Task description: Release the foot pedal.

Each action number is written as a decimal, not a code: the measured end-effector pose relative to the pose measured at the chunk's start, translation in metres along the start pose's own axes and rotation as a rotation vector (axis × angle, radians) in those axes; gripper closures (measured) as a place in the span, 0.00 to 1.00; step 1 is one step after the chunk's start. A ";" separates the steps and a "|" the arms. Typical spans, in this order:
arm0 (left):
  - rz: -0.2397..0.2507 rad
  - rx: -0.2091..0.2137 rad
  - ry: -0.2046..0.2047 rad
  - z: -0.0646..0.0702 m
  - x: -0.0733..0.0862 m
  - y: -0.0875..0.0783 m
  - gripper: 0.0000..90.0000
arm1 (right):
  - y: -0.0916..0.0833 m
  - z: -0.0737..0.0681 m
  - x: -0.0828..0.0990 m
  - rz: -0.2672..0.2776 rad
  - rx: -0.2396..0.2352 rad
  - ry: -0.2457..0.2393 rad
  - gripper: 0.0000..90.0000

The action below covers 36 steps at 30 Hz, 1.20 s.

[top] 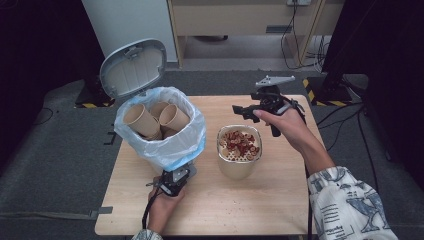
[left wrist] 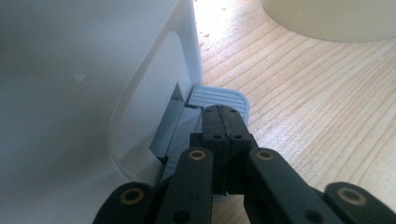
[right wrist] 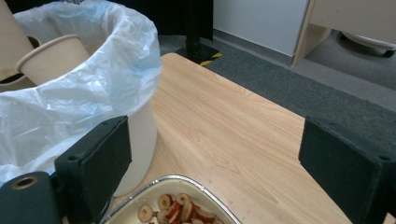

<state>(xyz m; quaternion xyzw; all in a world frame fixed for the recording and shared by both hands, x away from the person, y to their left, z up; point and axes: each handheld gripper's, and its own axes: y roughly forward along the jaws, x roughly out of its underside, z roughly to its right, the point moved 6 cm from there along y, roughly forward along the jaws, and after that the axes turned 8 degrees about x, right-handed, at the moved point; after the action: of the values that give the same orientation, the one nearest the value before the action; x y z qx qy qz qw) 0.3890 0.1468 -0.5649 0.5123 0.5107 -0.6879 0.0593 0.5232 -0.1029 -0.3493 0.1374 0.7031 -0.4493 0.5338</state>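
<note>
From above, my left gripper (top: 176,176) sits near the front edge of the tabletop (top: 270,200), at the foot of the bin (top: 160,131), and the bin's lid (top: 133,67) stands open behind it. The bin is on the left half of the tabletop, lined with a bluish bag (top: 187,145) and already holding several paper cups (top: 150,120). Just to its right, about mid-table, stands the foil bowl (top: 239,152) with sliced food (top: 241,142) in it, and my right gripper (top: 245,112) hovers over the back edge of that bowl with nothing in it. In the left gripper view, my jaws are pressed together with nothing between them, their tips resting on the ridged pedal (left wrist: 219,96) at the base of the bin (left wrist: 93,84); I judge that is what holds the lid up. In the right gripper view, my jaws stand wide apart and empty, with the bowl (right wrist: 177,182) low between them and the bagged bin (right wrist: 93,79) at the left, cups (right wrist: 56,58) showing over its rim. As I read it, the cups are binned and the lid is up; gripping the bowl and emptying or dropping it into the bin is not yet done.
</note>
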 end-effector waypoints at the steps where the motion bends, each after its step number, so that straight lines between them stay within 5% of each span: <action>1: 0.000 0.000 0.001 0.000 0.000 0.000 0.99 | -0.001 0.001 0.001 -0.005 0.003 0.006 0.11; 25: 0.003 0.004 -0.002 0.000 0.000 0.000 0.99 | -0.013 0.031 0.024 -0.008 0.057 0.040 0.11; 27: -0.005 0.003 0.003 0.000 0.000 -0.003 0.89 | -0.015 0.034 0.026 -0.010 0.063 0.043 0.11; 28: 0.007 -0.001 -0.038 0.003 -0.001 -0.005 0.81 | -0.016 0.036 0.027 -0.010 0.066 0.044 0.10; 32: 0.087 0.027 -0.043 0.017 -0.012 -0.023 0.69 | -0.020 0.043 0.031 -0.006 0.078 0.057 0.10; 36: 0.104 0.054 -0.062 0.025 -0.013 -0.030 0.61 | -0.023 0.053 0.038 -0.010 0.109 0.075 0.10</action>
<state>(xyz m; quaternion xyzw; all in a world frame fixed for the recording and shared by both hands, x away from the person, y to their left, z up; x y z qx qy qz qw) 0.3610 0.1361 -0.5364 0.5181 0.4624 -0.7130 0.0970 0.5268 -0.1678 -0.3726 0.1794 0.6979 -0.4840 0.4964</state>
